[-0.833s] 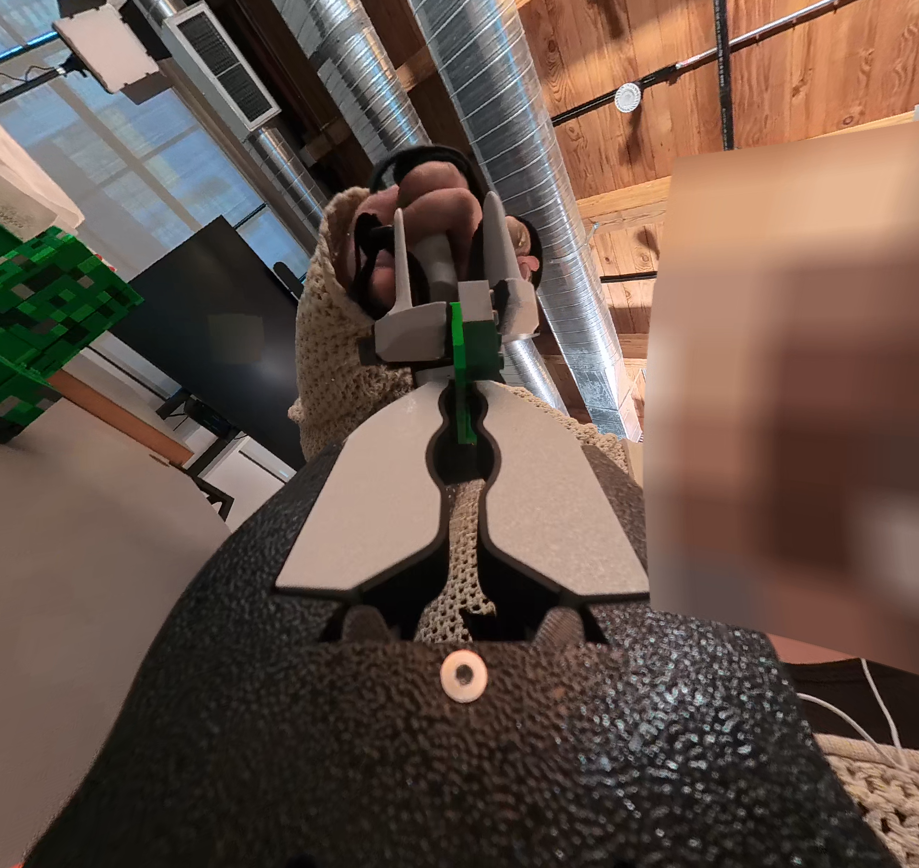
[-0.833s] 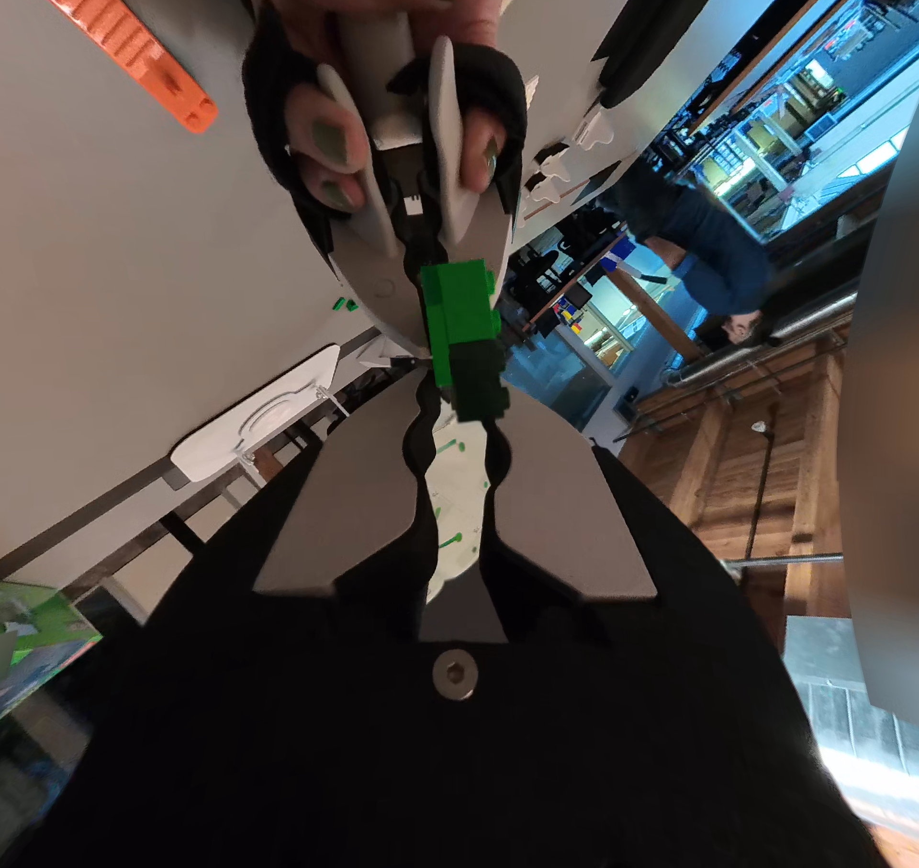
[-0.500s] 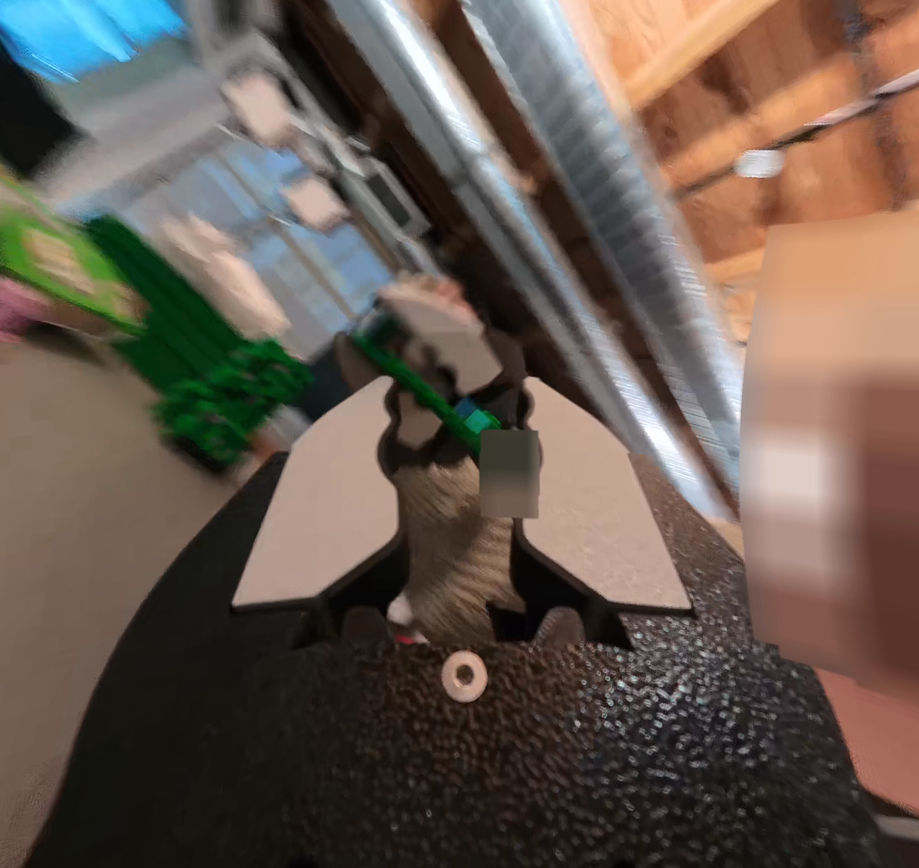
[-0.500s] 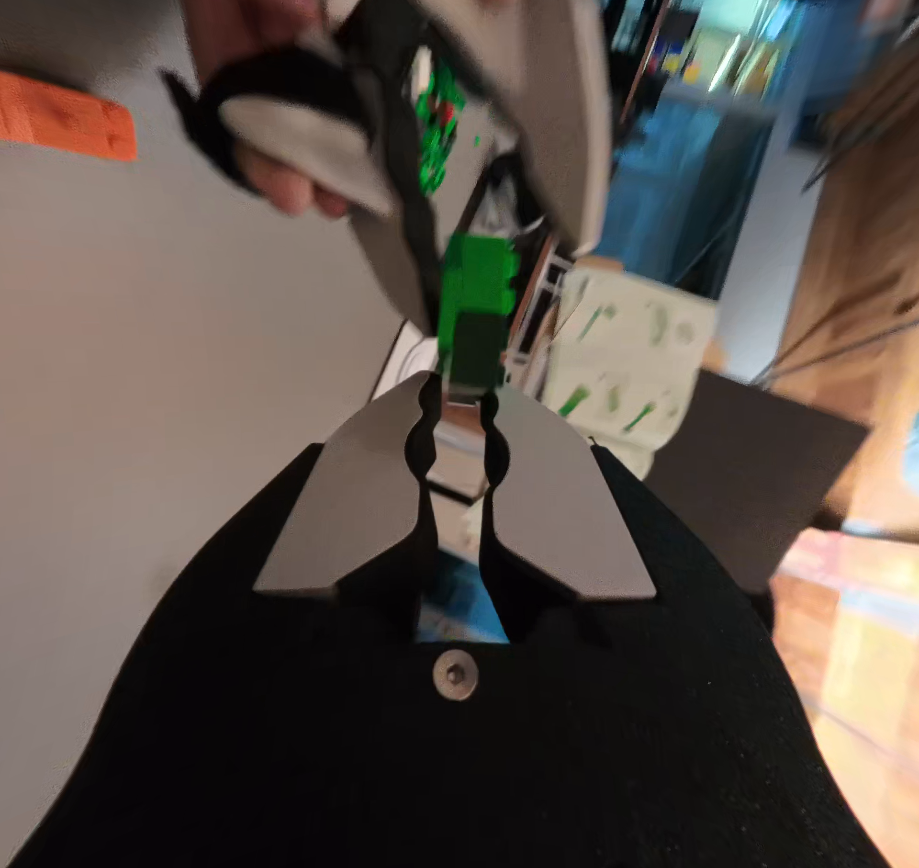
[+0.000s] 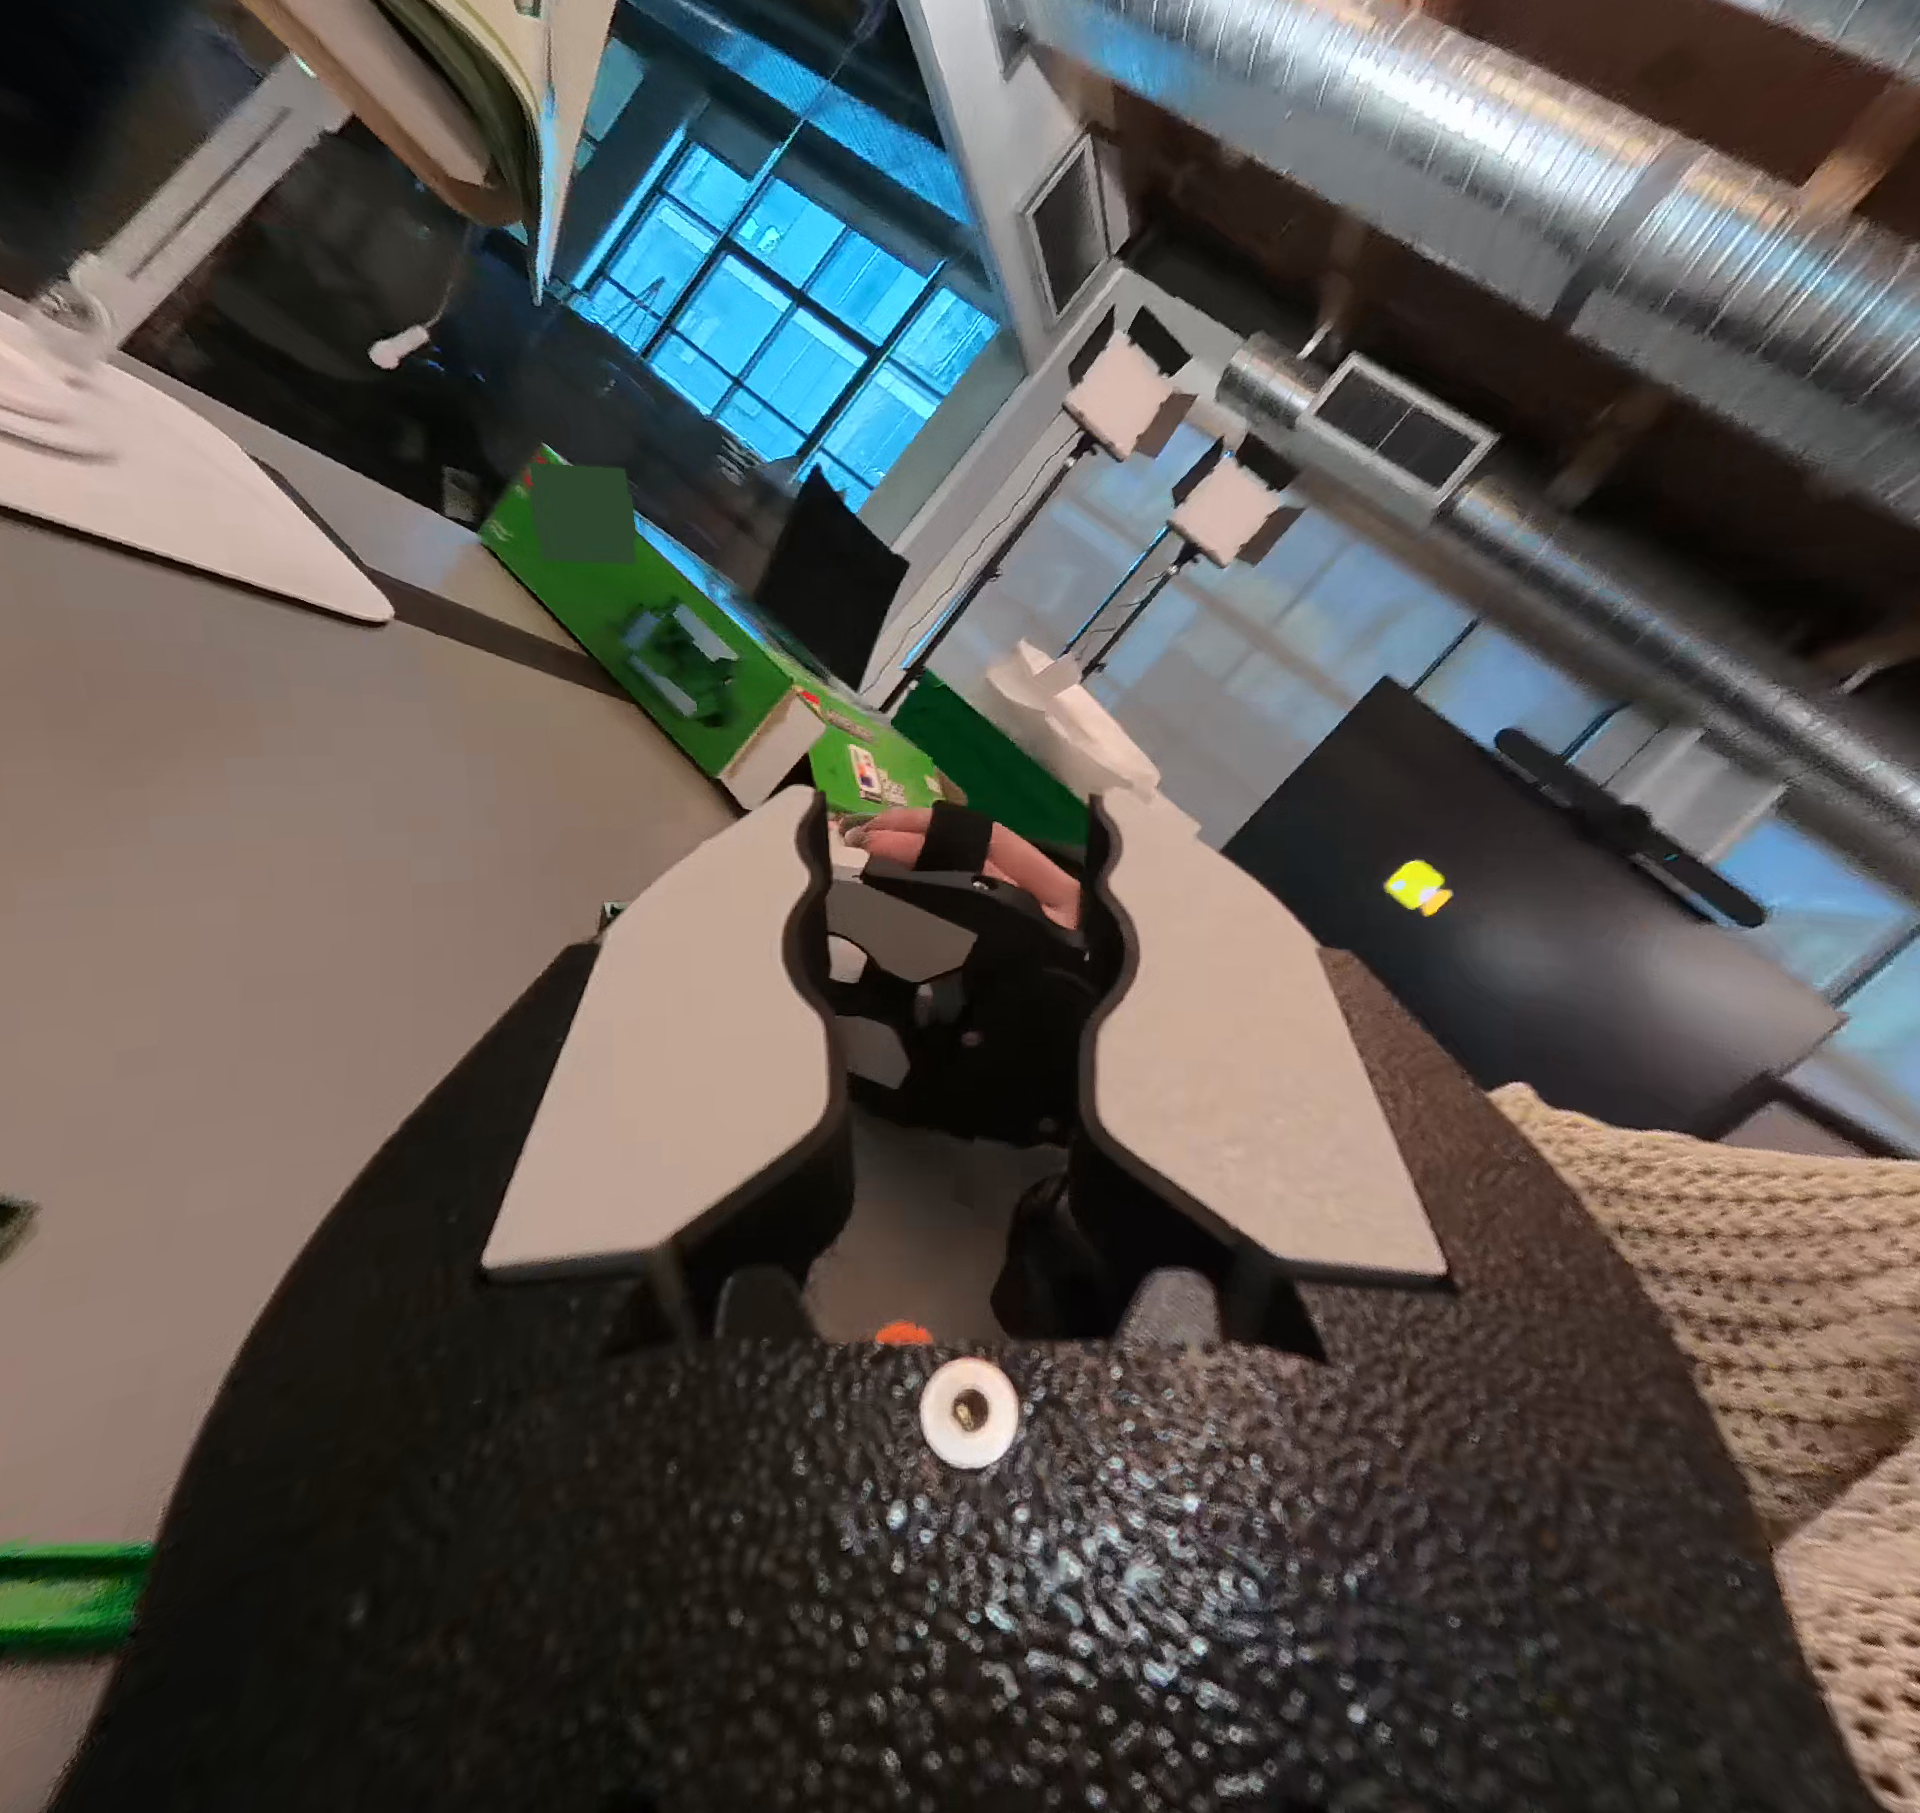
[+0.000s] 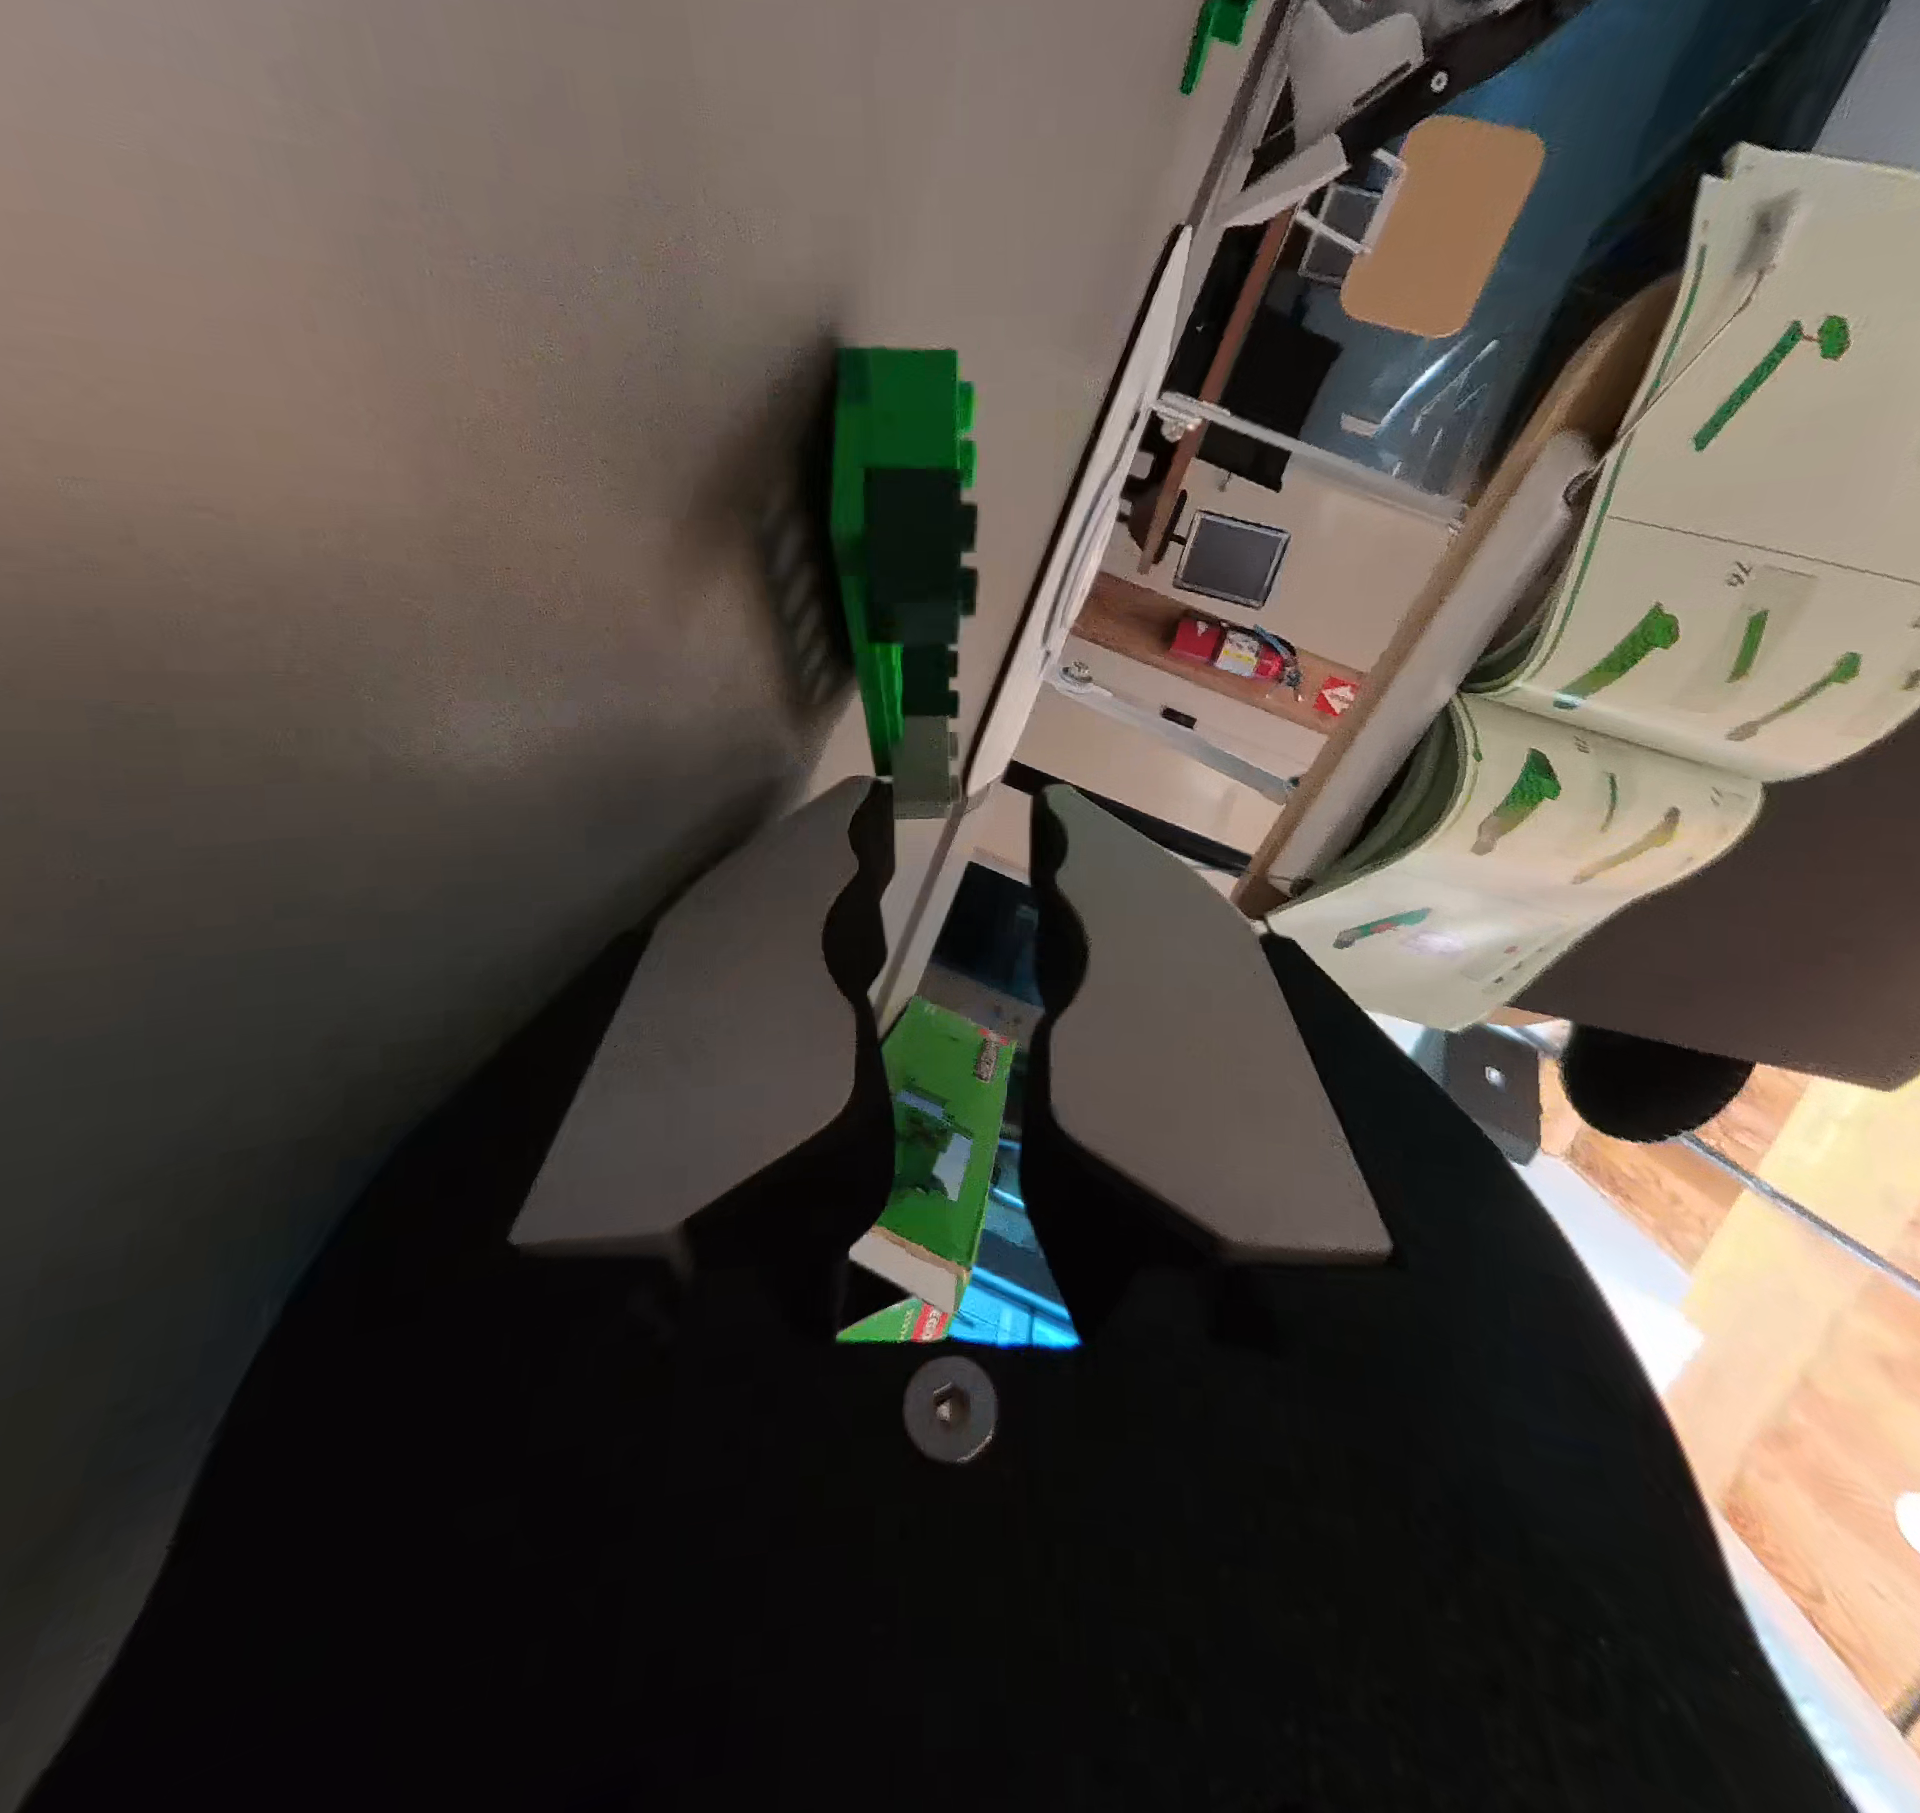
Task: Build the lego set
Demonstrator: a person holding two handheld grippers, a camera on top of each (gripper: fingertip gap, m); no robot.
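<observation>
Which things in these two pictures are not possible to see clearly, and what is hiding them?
- Left wrist view: a green piece at the left border is cut off by the picture edge and the black gripper body.
- Left wrist view: the other gripper, seen between the open fingers, is mostly hidden; its state cannot be told.
- Right wrist view: the green stepped brick assembly on the grey table is motion-blurred; whether the finger touches it is unclear.
- Right wrist view: the open instruction booklet is blurred.

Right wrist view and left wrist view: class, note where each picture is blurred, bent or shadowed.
Right wrist view: the green brick assembly is motion-smeared, casting a streaky shadow on the grey table. Left wrist view: the silver duct bows with wide-angle distortion; the green box is soft.
</observation>
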